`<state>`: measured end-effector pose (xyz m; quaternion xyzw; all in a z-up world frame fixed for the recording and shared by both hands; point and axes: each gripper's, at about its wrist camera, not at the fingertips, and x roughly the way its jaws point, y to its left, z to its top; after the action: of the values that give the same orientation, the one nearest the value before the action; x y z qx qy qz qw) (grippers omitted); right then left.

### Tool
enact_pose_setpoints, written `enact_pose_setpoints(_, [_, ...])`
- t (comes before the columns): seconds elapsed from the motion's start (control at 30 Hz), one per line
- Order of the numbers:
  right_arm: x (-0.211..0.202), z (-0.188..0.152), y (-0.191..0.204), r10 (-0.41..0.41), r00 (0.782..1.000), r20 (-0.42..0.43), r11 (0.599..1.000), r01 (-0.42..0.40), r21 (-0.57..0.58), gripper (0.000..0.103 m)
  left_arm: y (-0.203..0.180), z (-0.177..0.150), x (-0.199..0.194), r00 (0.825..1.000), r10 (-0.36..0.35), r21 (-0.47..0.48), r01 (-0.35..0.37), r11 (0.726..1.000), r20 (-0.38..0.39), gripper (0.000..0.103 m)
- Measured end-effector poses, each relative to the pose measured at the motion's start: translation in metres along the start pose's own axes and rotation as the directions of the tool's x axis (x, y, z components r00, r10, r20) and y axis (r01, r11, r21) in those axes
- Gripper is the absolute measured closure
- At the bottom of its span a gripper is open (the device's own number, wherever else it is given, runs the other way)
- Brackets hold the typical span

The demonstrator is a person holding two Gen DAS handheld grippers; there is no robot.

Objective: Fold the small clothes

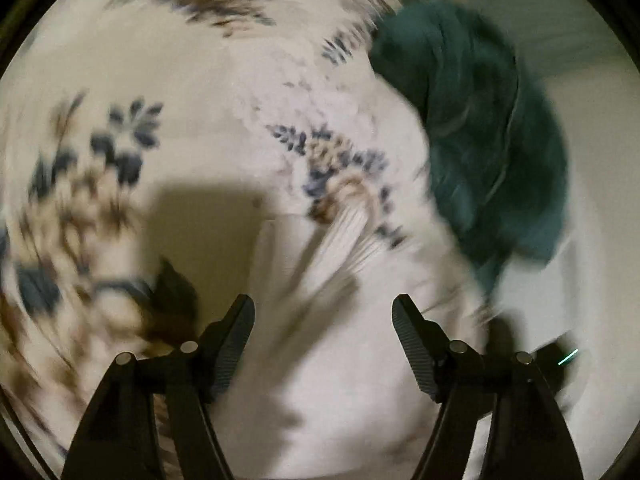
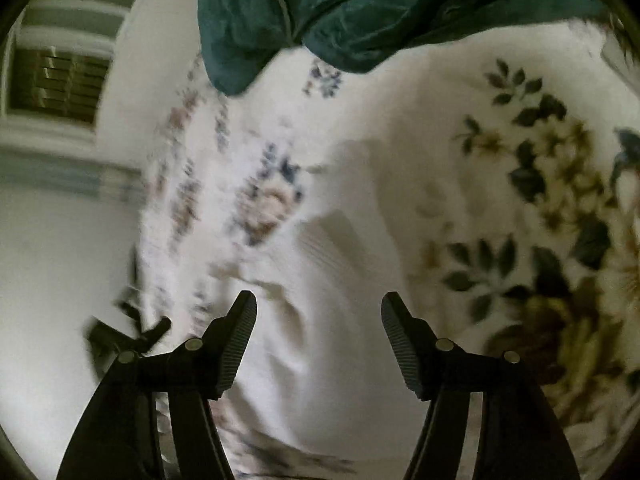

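Observation:
A white garment (image 1: 340,344) with a ribbed band lies on a floral bedspread (image 1: 120,184), right under my left gripper (image 1: 323,312), which is open and empty just above it. The view is blurred by motion. The same white garment (image 2: 320,312) lies below my right gripper (image 2: 319,308), also open and empty. A crumpled dark teal garment (image 1: 480,128) lies on the bed to the far right in the left wrist view, and at the top of the right wrist view (image 2: 360,12).
The floral bedspread (image 2: 540,208) covers most of both views. A window with blinds (image 2: 60,80) and a pale wall are at the left of the right wrist view. The other gripper's dark tip (image 2: 132,332) shows at lower left.

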<state>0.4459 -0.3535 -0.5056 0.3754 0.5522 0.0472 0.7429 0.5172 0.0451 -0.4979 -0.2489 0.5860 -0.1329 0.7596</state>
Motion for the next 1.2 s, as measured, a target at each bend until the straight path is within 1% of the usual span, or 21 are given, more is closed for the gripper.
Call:
enact_pose_setpoints(0.07, [0.007,-0.005,0.000,-0.049,0.999,-0.015,0.997,0.049,-0.054,0.036,-0.012,-0.001,0.014,0.996,0.088,0.123,-0.086,0.989,-0.007,0.034])
enact_pose_setpoints(0.13, [0.022,-0.005,0.006,-0.103,0.994,-0.023,0.988,0.100,-0.115,0.038,-0.030,0.000,0.034,0.990,0.138,0.244,-0.132,0.961,-0.008,0.035])
enact_pose_setpoints(0.17, [0.028,-0.005,0.010,-0.126,0.992,-0.023,0.982,0.121,-0.146,0.042,-0.041,0.000,0.044,0.988,0.155,0.311,-0.147,0.939,0.000,0.047])
enact_pose_setpoints(0.2, [0.036,-0.005,0.014,-0.148,0.989,-0.025,0.974,0.142,-0.175,0.053,-0.044,-0.001,0.051,0.987,0.163,0.350,-0.152,0.924,-0.003,0.087])
enact_pose_setpoints(0.23, [0.043,-0.005,0.016,-0.162,0.986,-0.033,0.968,0.153,-0.199,0.067,-0.049,-0.002,0.060,0.980,0.200,0.389,-0.182,0.903,-0.007,0.096])
enact_pose_setpoints(0.27, [0.049,-0.005,0.019,-0.183,0.983,-0.036,0.961,0.171,-0.218,0.099,-0.051,-0.001,0.061,0.979,0.203,0.399,-0.187,0.897,0.002,0.096])
enact_pose_setpoints(0.3, [0.053,-0.004,0.020,-0.219,0.975,-0.027,0.951,0.207,-0.231,0.099,-0.050,-0.001,0.057,0.983,0.181,0.398,-0.176,0.900,0.026,0.096])
enact_pose_setpoints(0.33, [0.052,-0.003,0.022,-0.226,0.974,0.000,0.947,0.220,-0.232,0.099,-0.048,0.000,0.051,0.985,0.169,0.388,-0.171,0.905,0.039,0.096])
enact_pose_setpoints(0.4, [0.036,-0.002,0.023,-0.225,0.972,0.067,0.948,0.234,-0.214,0.099,-0.038,0.005,0.035,0.989,0.132,0.334,-0.145,0.931,0.059,0.097])
enact_pose_setpoints(0.53, [0.011,0.008,0.021,-0.227,0.961,0.159,0.956,0.251,-0.155,0.100,-0.011,0.021,0.025,0.994,0.098,0.202,-0.106,0.974,0.054,0.097])
enact_pose_setpoints(0.6, [0.007,0.016,0.021,-0.240,0.953,0.184,0.954,0.267,-0.136,0.100,-0.003,0.031,0.030,0.994,0.097,0.153,-0.102,0.983,0.043,0.097])
enact_pose_setpoints(0.7, [0.015,0.029,0.023,-0.262,0.946,0.189,0.951,0.287,-0.114,0.100,0.002,0.043,0.046,0.995,0.099,0.130,-0.099,0.987,0.012,0.097])
enact_pose_setpoints(0.77, [0.028,0.040,0.023,-0.288,0.941,0.179,0.945,0.309,-0.107,0.100,0.009,0.053,0.064,0.993,0.117,0.115,-0.113,0.987,-0.024,0.097])
enact_pose_setpoints(0.87, [0.055,0.056,0.020,-0.312,0.941,0.129,0.940,0.326,-0.103,0.100,0.017,0.058,0.081,0.989,0.116,0.091,-0.108,0.990,-0.092,0.096])
enact_pose_setpoints(0.93, [0.073,0.064,0.014,-0.303,0.952,0.043,0.947,0.306,-0.101,0.098,0.021,0.060,0.077,0.991,0.078,0.059,-0.072,0.996,-0.109,0.092])
enact_pose_setpoints(0.97, [0.074,0.066,0.011,-0.278,0.960,0.010,0.957,0.278,-0.087,0.097,0.022,0.059,0.072,0.992,0.048,0.045,-0.043,0.998,-0.118,0.087])
enact_pose_setpoints(1.0, [0.073,0.066,0.010,-0.251,0.968,-0.010,0.965,0.250,-0.082,0.091,0.024,0.057,0.064,0.992,0.036,0.033,-0.032,0.999,-0.121,0.073])
enact_pose_setpoints(1.03, [0.069,0.065,0.008,-0.225,0.974,-0.028,0.972,0.222,-0.076,0.083,0.026,0.054,0.058,0.993,0.019,0.025,-0.016,1.000,-0.116,0.064])
enact_pose_setpoints(1.07, [0.063,0.062,0.005,-0.204,0.978,-0.038,0.977,0.202,-0.065,0.062,0.028,0.050,0.050,0.994,-0.010,0.010,0.011,1.000,-0.108,0.043])
enact_pose_setpoints(1.1, [0.057,0.058,0.001,-0.177,0.983,-0.041,0.983,0.175,-0.051,0.051,0.032,0.044,0.042,0.995,-0.030,-0.015,0.028,0.999,-0.098,0.036])
enact_pose_setpoints(1.2, [0.046,0.044,-0.014,-0.127,0.990,-0.069,0.992,0.128,0.008,0.051,0.035,0.033,0.043,0.992,-0.052,-0.024,0.050,0.998,-0.118,0.036])
